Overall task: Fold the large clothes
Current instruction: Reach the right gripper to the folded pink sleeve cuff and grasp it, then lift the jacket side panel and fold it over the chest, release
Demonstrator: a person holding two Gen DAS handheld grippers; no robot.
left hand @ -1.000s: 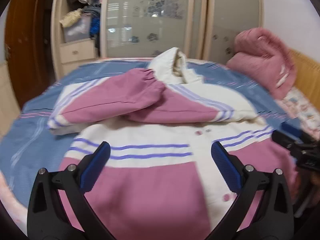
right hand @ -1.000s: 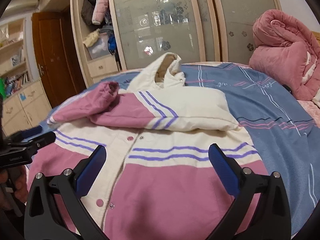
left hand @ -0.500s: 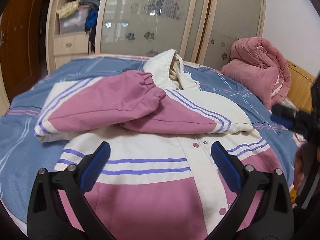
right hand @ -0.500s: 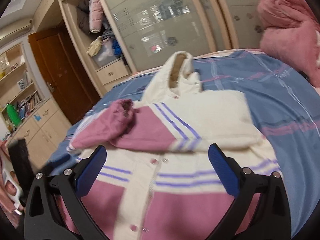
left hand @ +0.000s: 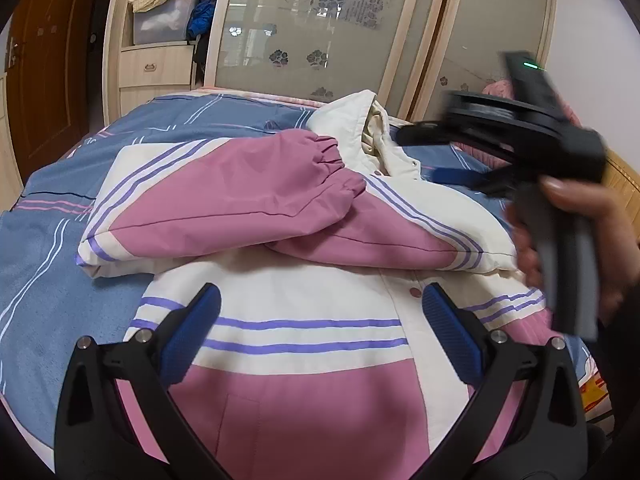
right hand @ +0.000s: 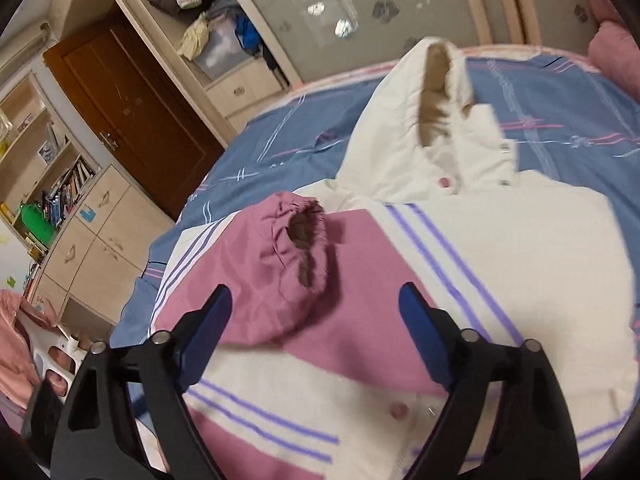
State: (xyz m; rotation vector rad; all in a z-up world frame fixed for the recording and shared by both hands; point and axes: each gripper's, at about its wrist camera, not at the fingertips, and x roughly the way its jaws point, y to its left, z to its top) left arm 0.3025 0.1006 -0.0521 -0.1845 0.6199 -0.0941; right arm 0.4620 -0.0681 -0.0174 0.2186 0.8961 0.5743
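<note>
A pink and cream hooded jacket (left hand: pixel 304 320) with purple stripes lies front up on the bed, both sleeves folded across its chest. The upper pink sleeve (left hand: pixel 240 196) ends in an elastic cuff (right hand: pixel 298 248). My left gripper (left hand: pixel 316 340) is open and empty above the jacket's lower front. My right gripper (right hand: pixel 316 328) is open and empty, hovering just short of the cuff. It also shows in the left wrist view (left hand: pixel 532 152), held by a hand over the jacket's right shoulder. The hood (right hand: pixel 436 92) points to the far side.
A blue striped bedsheet (left hand: pixel 56 264) covers the bed. A wardrobe with frosted sliding doors (left hand: pixel 320 24) and open shelves stands beyond it. A brown door (right hand: pixel 136 112) and a bookshelf (right hand: pixel 56 200) are at the left. A pink quilt (right hand: pixel 616 48) lies at the far right.
The right gripper has moved forward and up over the jacket toward the folded sleeves, tilting to the left. The left gripper has come slightly closer. Both stay open.
</note>
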